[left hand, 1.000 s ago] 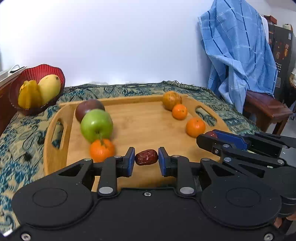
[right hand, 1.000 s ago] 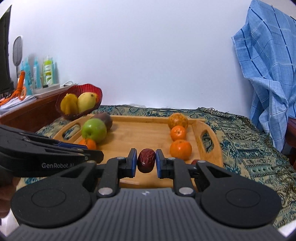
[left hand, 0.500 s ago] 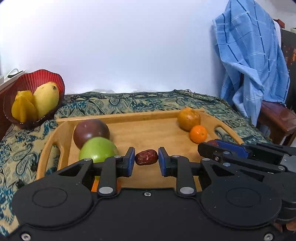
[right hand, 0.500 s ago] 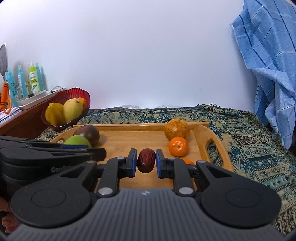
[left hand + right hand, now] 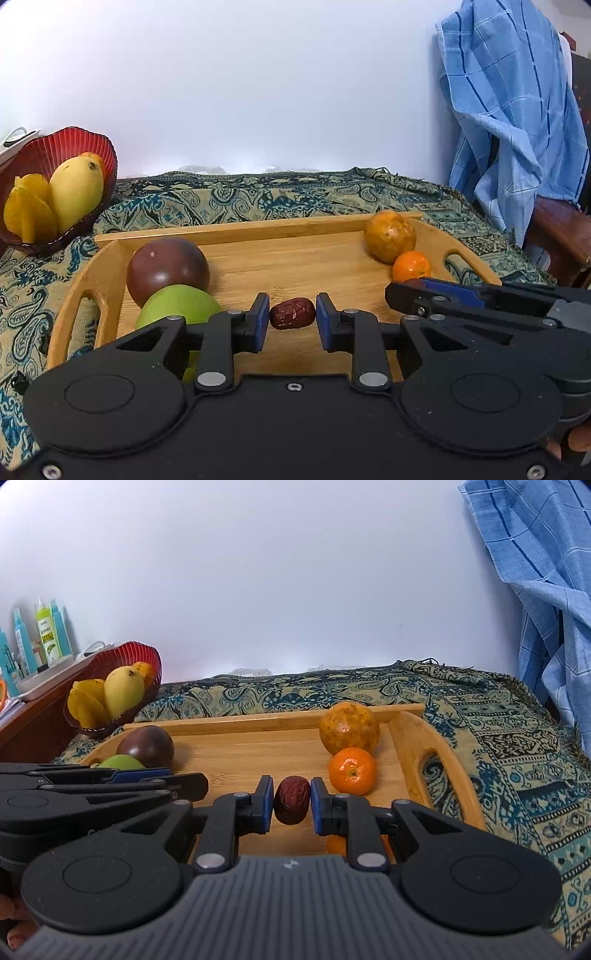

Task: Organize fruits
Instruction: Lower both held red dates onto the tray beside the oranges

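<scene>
My left gripper (image 5: 291,319) is shut on a dark red date (image 5: 292,313), held lengthwise low over the wooden tray (image 5: 288,225). My right gripper (image 5: 291,800) is shut on a second red date (image 5: 291,799), held upright beside a tangerine (image 5: 352,771). On the tray's left lie a purple passion fruit (image 5: 168,269) and a green apple (image 5: 177,304). On its right lie a speckled yellow fruit (image 5: 390,236) and a tangerine (image 5: 411,266). The right gripper's side shows in the left wrist view (image 5: 436,295).
A red bowl (image 5: 48,155) with a mango (image 5: 75,192) and starfruit stands off the tray at the far left. A patterned cloth (image 5: 258,199) covers the table. A blue cloth (image 5: 509,110) hangs over a chair at right. Bottles (image 5: 44,635) stand on a shelf.
Both grippers have moved forward and lower over the tray, each still holding its date. The near tangerines have dropped out of sight under the grippers.
</scene>
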Tool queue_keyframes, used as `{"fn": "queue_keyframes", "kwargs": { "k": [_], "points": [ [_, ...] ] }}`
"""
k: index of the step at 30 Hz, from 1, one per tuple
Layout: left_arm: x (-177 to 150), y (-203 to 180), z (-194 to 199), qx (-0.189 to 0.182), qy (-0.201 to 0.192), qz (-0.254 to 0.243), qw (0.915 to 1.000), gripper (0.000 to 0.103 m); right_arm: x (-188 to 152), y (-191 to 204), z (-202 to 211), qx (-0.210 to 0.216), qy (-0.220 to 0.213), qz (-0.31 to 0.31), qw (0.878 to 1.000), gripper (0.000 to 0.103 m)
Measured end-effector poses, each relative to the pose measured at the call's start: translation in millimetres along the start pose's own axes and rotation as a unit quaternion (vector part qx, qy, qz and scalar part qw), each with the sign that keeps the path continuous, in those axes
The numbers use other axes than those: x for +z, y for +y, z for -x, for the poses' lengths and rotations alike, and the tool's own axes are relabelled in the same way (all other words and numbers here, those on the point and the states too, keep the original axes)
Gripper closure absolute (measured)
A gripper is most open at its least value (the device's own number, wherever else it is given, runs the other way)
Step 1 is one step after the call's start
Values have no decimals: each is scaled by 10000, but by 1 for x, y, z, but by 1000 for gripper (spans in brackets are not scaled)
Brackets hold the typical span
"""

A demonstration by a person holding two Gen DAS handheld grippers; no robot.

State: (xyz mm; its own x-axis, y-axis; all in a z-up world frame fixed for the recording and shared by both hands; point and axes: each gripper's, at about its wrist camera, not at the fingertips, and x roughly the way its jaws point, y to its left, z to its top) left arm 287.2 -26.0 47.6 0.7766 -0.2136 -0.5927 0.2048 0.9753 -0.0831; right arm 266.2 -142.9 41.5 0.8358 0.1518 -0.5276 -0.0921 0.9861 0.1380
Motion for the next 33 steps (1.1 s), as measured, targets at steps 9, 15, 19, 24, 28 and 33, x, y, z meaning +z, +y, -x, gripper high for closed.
{"fn": "queue_keyframes", "kwargs": {
  "k": [9,15,19,24,28,33],
  "points": [
    [0,3,-7,47,79,52,9999,77,2,0,-8,-24,119,-23,9999,78],
    [1,1,-8,49,93,53,9999,77,1,0,-11,-33,190,8,9998,78],
    [2,-1,-9,30,116,-27,9999,77,2,2,-13,-59,260,83,9996,77],
    [4,-3,-11,-18,162,-57,9999,77,3,-1,-15,-81,314,29,9995,77],
    [4,-6,-13,-6,168,-121,9998,77,5,-5,-15,-81,331,-51,9994,76],
    [4,-7,-14,-9,173,-138,9998,77,6,-7,-15,-81,338,-108,9993,75]
  ]
}}
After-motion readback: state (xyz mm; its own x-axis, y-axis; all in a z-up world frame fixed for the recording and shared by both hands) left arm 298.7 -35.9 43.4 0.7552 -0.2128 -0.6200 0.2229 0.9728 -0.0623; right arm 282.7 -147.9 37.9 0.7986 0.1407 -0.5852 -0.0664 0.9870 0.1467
